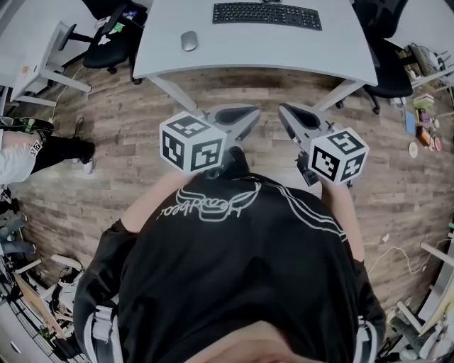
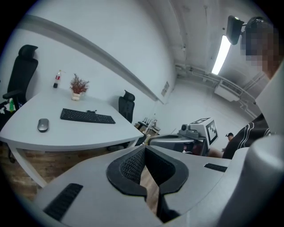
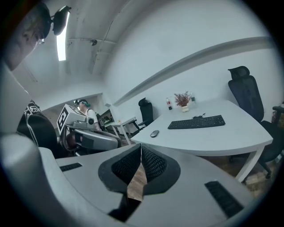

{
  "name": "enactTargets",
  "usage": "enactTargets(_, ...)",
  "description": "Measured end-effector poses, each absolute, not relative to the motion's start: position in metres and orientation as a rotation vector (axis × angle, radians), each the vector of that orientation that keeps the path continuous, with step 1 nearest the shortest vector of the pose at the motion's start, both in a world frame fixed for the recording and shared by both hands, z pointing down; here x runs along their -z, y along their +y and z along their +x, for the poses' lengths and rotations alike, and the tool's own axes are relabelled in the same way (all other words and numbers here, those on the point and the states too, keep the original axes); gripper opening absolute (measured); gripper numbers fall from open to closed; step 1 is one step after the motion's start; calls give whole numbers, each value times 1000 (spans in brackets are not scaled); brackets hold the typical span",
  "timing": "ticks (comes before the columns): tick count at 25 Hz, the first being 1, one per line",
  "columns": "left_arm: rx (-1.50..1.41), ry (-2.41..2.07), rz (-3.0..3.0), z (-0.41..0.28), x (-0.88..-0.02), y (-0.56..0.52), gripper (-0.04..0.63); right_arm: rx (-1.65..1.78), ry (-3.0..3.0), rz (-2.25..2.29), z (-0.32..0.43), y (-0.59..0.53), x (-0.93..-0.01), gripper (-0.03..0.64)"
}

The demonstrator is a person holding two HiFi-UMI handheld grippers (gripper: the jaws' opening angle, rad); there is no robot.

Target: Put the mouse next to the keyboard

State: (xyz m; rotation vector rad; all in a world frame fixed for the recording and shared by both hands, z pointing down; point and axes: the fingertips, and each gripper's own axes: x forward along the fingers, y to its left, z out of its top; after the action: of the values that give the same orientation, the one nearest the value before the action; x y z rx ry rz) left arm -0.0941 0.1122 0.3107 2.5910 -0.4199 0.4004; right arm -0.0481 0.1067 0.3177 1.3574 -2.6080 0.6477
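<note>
A grey mouse (image 1: 189,40) lies on the white table (image 1: 284,53), well left of the black keyboard (image 1: 266,14) at the far edge. Both grippers hover over the wooden floor short of the table, side by side and apart from the mouse. My left gripper (image 1: 255,112) is shut with nothing in it, and so is my right gripper (image 1: 282,110). The left gripper view shows the mouse (image 2: 43,125) and keyboard (image 2: 87,116) beyond its shut left gripper (image 2: 144,148). Past the shut right gripper (image 3: 140,146), the right gripper view shows the mouse (image 3: 154,133) and keyboard (image 3: 196,122).
Black office chairs stand at the table's left (image 1: 113,35) and right (image 1: 386,49) ends. A small potted plant (image 2: 78,86) and a bottle (image 2: 57,80) sit at the table's back. A person's leg (image 1: 42,152) is at the left. Clutter (image 1: 422,120) lines the right wall.
</note>
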Motion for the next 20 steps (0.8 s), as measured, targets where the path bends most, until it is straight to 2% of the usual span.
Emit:
enactTargets(9,-434,-474,2513,-90,-341,49,6,-698,-2573,1288,-40,48,-342,9)
enactTargets(20,-427,-572,2394,-104,-375,-101,6,-789,-2543,1120,-53,-105,-378,9)
